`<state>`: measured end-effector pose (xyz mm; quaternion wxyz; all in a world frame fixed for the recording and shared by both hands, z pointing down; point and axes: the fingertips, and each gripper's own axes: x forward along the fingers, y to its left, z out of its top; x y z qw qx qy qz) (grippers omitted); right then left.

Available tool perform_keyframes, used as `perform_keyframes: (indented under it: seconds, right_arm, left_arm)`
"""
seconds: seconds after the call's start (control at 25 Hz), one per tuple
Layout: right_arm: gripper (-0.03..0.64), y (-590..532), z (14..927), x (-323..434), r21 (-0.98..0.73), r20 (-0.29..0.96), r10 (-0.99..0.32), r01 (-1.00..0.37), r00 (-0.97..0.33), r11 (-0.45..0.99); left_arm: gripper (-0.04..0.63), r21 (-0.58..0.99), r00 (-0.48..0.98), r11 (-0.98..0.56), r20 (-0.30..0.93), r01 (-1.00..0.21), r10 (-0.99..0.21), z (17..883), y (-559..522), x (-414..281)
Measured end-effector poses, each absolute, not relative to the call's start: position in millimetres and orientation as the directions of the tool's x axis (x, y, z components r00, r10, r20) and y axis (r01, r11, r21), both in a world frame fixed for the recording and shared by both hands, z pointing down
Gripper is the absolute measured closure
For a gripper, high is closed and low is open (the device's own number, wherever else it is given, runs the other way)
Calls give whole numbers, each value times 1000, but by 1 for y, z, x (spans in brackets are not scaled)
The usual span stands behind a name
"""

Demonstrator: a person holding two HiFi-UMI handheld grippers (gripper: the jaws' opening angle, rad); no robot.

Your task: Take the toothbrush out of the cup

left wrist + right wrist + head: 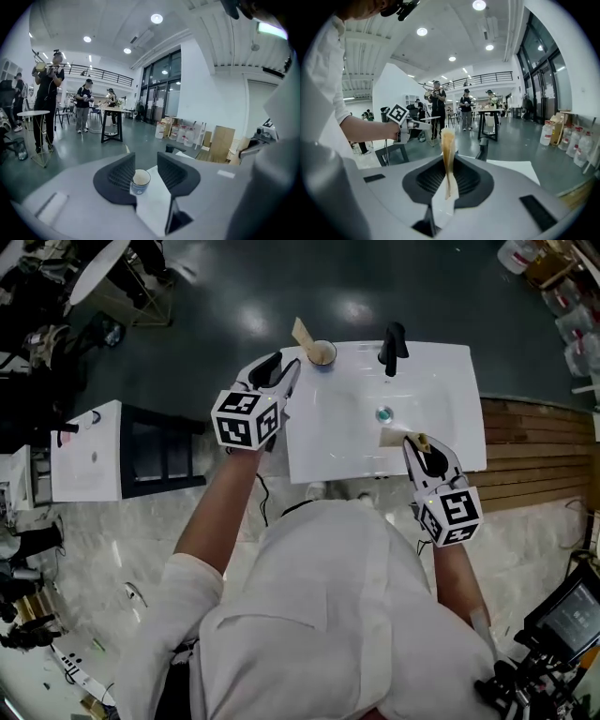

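Observation:
A small cup [322, 353] stands at the back left corner of the white sink top [328, 451], and a tan flat stick [302, 333] leans out of it. My left gripper [281, 369] is just left of the cup, open, touching nothing. In the left gripper view the cup [139, 182] sits a little ahead of the spread jaws [146, 165]. My right gripper [418, 443] is over the sink's front right, shut on a bamboo toothbrush [394, 436]. In the right gripper view the toothbrush [448, 150] stands upright between the pads [449, 174].
A black faucet [392, 345] rises at the back of the basin, with the drain [383, 414] in front of it. A black rack [164, 451] and a white stand [89, 451] are to the left, wooden decking [539, 451] to the right. People stand far off in the hall.

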<state>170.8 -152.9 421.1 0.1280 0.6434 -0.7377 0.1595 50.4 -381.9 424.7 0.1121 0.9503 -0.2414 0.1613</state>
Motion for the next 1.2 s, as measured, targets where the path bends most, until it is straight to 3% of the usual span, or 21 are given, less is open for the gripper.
perform_keyframes:
  seconds: [0.24,0.8,0.96,1.2]
  right_arm:
    - [569,-149,425,174,-68,414,-909,-997,-51,25]
    - [569,-124,428,169,-67,458,-884,-988,92,-137]
    - [570,-115,429,170,-64,464,-878,-985,114,-161]
    - [569,-105,428,169,-63,466,-876,-983,123,-171]
  left_arm:
    - [434,147,827,-855,377,-498,-417,447,-423,72]
    - [436,175,814,-847,429,-501,-392,488,-463,98]
    - [538,167,814,-849,424,-501,-397,489,-465,100]
    - [570,160,820,-849,397,-504,-412,482,-463,100]
